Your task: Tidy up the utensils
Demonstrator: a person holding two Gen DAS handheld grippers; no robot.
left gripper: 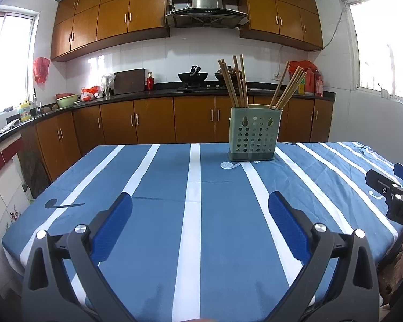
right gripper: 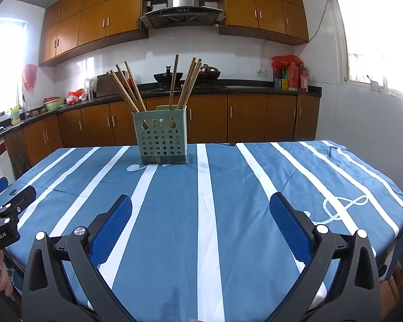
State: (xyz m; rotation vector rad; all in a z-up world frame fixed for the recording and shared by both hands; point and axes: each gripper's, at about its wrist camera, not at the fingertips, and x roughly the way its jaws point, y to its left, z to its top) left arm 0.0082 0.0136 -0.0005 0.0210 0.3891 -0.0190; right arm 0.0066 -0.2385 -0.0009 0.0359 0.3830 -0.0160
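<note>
Basically both idle: left gripper (left gripper: 200, 206) and right gripper (right gripper: 200, 206) hover over the near end of the table (left gripper: 158, 214), fingers spread wide, nothing held. Chopsticks (left gripper: 235, 83) already stand in the green perforated holder (left gripper: 254, 133) at the far end, fanned in two leaning bunches, one left, one right. No loose utensils visible on the cloth. Risks, as I judge it: holder looks light and top-heavy, so a sideways tug on a leaning bunch could tip it; pinching one stick may drag its neighbours out; the striped cloth could slide under a push.
</note>
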